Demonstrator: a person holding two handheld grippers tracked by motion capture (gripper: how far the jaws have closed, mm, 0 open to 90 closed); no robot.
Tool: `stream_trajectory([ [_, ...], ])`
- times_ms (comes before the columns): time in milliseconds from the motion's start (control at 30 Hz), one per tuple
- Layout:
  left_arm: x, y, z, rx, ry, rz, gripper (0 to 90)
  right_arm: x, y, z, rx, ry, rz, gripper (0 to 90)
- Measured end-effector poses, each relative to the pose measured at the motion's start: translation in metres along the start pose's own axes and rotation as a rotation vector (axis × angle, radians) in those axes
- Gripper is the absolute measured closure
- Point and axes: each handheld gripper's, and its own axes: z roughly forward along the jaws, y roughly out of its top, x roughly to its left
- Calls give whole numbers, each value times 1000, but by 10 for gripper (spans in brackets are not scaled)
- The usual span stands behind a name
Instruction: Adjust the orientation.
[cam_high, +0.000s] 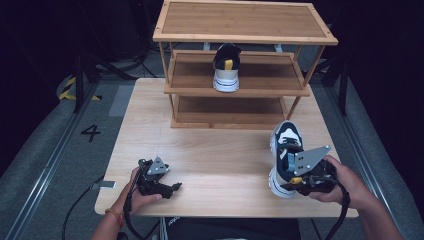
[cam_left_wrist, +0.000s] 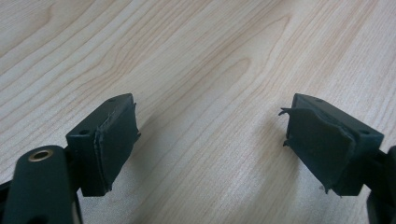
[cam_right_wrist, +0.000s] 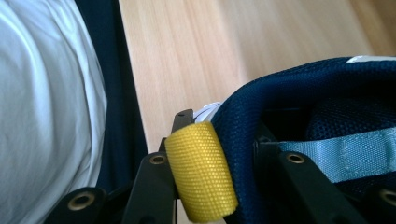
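A light wooden table (cam_high: 215, 150) carries a 3-tier wooden shoe rack (cam_high: 240, 30) that stands against its far edge. On the rack's middle shelf sits 1 navy-and-white sneaker (cam_high: 226, 67), heel toward the person, with a yellow pull tab at the back. A matching second sneaker (cam_high: 285, 145) is near the table's right edge, toward the near right corner, toe pointing at the rack. The right gripper (cam_high: 296, 181) is clamped on this sneaker's heel collar: in the right gripper view 1 black jaw lies outside the heel beside the yellow heel tab (cam_right_wrist: 201, 172) and the other inside the navy mesh opening. The left gripper (cam_high: 172, 189) rests near the table's near left corner, and in the left gripper view its jaws stand wide apart over bare wood with nothing between them.
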Motion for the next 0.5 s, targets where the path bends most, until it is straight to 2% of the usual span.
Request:
stream_trajectory([
  [267, 0, 0, 0, 1, 1, 4, 168, -18, 30, -25, -7, -37, -40, 696],
  [500, 0, 0, 0, 1, 0, 1, 169, -35, 59, -41, -5, -106, -78, 697],
])
